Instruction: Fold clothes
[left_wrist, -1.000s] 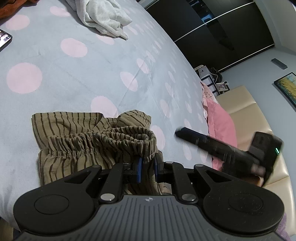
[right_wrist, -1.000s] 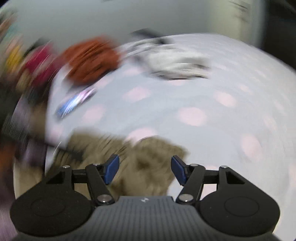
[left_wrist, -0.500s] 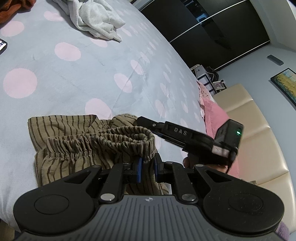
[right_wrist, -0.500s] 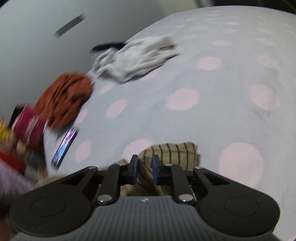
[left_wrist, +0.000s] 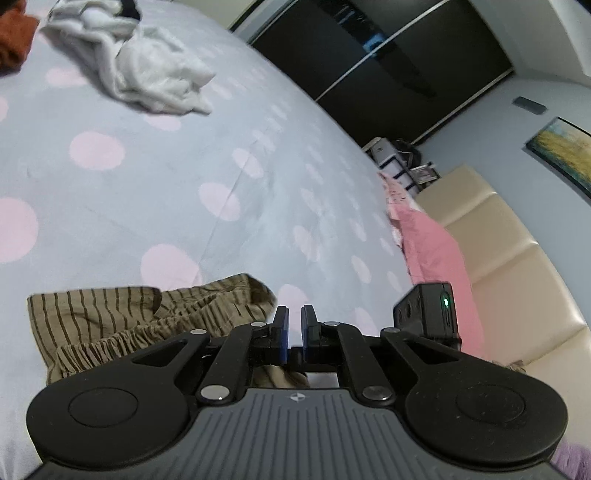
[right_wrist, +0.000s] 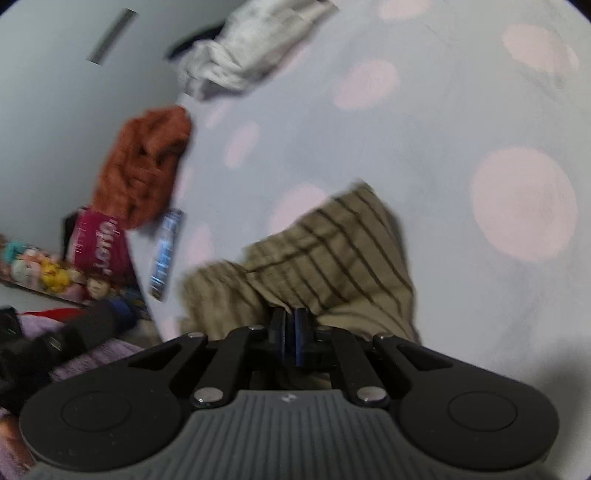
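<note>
Tan striped shorts (left_wrist: 110, 317) lie crumpled at the near edge of the polka-dot bed sheet (left_wrist: 184, 166). My left gripper (left_wrist: 291, 325) sits at their right end with its jaws closing to a narrow gap. Sheet shows between the tips, and fabric hangs just beneath the pads. The black camera box of the other gripper (left_wrist: 424, 314), green light on, is close on the right. In the right wrist view the shorts (right_wrist: 332, 251) spread ahead, and my right gripper (right_wrist: 290, 332) is pinched shut on their near edge.
A white garment (left_wrist: 147, 77) and a rust-coloured one (right_wrist: 147, 162) lie heaped at the far side. A phone (right_wrist: 166, 254) rests near the bed's edge. A pink blanket (left_wrist: 432, 251) and beige headboard (left_wrist: 517, 258) bound the right side. A magenta bag (right_wrist: 98, 243) stands beside the bed.
The right gripper dropped onto the shorts, rolled, and went from wide open to shut on their edge. The left gripper shifted right along the shorts, and its pads drew closer.
</note>
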